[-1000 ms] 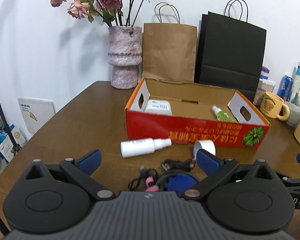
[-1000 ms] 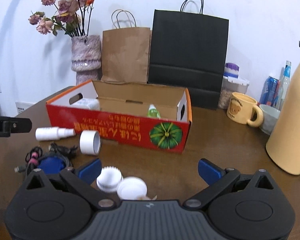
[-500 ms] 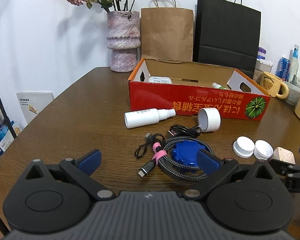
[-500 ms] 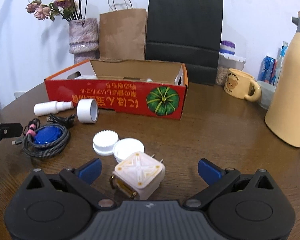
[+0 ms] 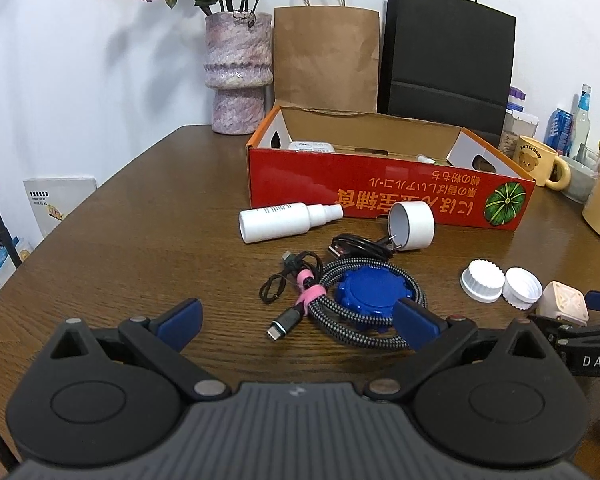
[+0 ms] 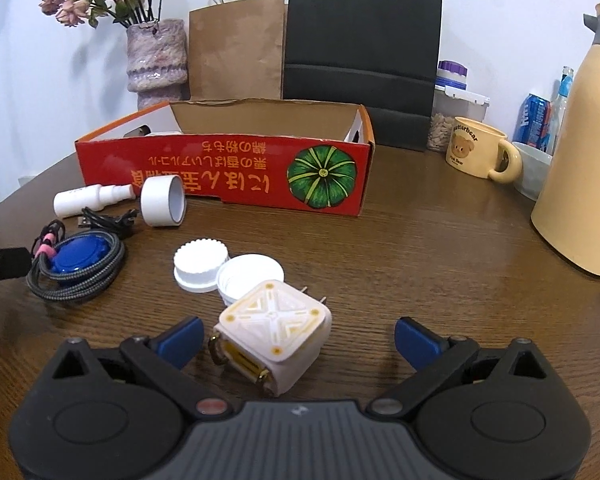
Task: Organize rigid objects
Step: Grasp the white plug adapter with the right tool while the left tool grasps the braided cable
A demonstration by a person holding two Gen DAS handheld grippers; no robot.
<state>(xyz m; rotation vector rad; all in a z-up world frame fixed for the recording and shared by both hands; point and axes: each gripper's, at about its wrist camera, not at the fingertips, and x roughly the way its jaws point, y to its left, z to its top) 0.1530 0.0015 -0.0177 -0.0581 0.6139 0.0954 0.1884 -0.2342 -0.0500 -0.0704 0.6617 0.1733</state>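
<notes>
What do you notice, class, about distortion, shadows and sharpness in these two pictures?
Left wrist view: fisheye bends the table edge and darkens the corners; the vase throws a soft shadow on the wall; the white spray bottle is sharp. Right wrist view: same curved edges; a glare spot on the cream flask; the charger cube is crisp.

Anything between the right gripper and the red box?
Yes: in the right wrist view the plug cube sits between its open fingers, then two white caps before the red box.

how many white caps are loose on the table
2: a ridged cap between the cable coil and the charger, and a smooth cap touching its right side. More may be hidden inside the box.
</notes>
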